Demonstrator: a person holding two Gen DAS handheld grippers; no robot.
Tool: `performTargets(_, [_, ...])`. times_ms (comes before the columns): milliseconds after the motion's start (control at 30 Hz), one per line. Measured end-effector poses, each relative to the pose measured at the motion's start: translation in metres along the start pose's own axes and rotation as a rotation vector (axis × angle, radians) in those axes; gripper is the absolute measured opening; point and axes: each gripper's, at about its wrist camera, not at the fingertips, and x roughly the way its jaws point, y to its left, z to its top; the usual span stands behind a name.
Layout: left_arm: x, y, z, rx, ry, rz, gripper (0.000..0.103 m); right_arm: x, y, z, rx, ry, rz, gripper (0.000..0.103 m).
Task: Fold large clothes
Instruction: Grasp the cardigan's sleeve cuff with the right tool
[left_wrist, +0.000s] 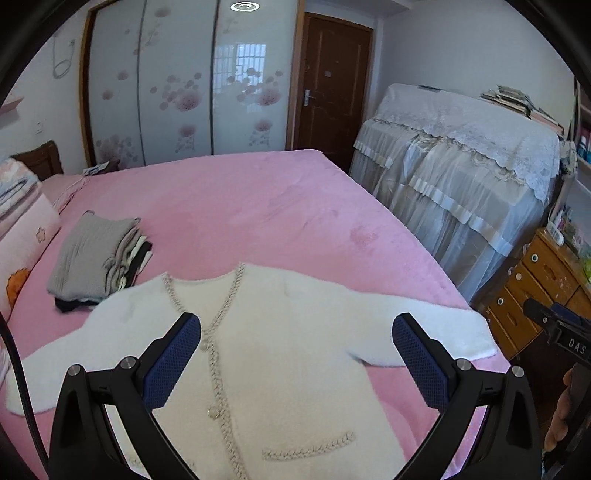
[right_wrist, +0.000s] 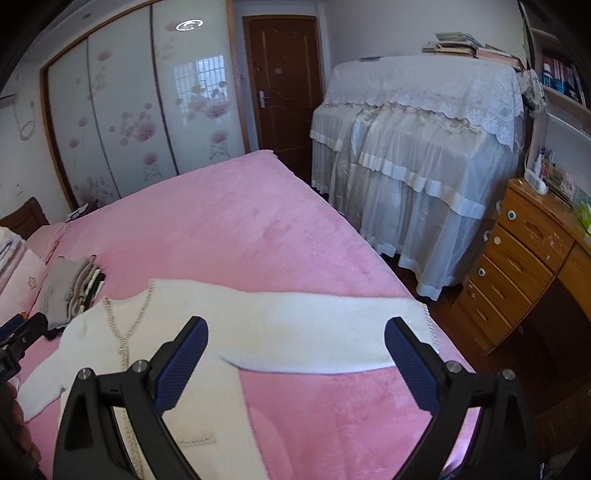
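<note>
A fluffy white cardigan (left_wrist: 295, 332) with braided trim and buttons lies flat and face up on the pink bed (left_wrist: 240, 199), sleeves spread to both sides. My left gripper (left_wrist: 296, 325) hovers open above its chest, holding nothing. In the right wrist view the same cardigan (right_wrist: 258, 321) stretches its right sleeve toward the bed's edge. My right gripper (right_wrist: 295, 328) is open above that sleeve, with nothing between its blue pads. The right gripper's body (left_wrist: 561, 325) shows at the far right of the left wrist view, with a hand below it.
A stack of folded grey and dark clothes (left_wrist: 99, 258) sits on the bed, left of the cardigan. Pillows (left_wrist: 22, 236) lie at the far left. A lace-covered piece of furniture (left_wrist: 461, 166) and a wooden drawer unit (right_wrist: 517, 266) stand right of the bed.
</note>
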Motion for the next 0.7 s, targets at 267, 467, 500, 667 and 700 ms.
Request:
performTargets(267, [0.095, -0.074, -0.003, 0.056, 0.07, -0.142, 0.103, 0.103, -0.1, -0.014, 0.126, 0.131, -0.161, 0.097])
performTargets(467, [0.176, -0.106, -0.026, 0.027, 0.125, -0.141, 0.103, 0.172, -0.176, -0.05, 0.299, 0.28, -0.192, 0.094])
performTargets(500, [0.189, -0.111, -0.031, 0.031, 0.135, -0.124, 0.103, 0.18, -0.185, -0.058, 0.333, 0.3, -0.173, 0.092])
performTargets(667, [0.235, -0.123, -0.059, 0.026, 0.183, -0.094, 0.103, 0.214, -0.221, -0.1, 0.527, 0.396, -0.091, 0.082])
performTargets(700, [0.24, -0.124, -0.063, 0.03, 0.188, -0.097, 0.103, 0.218, -0.225, -0.106, 0.552, 0.404, -0.075, 0.081])
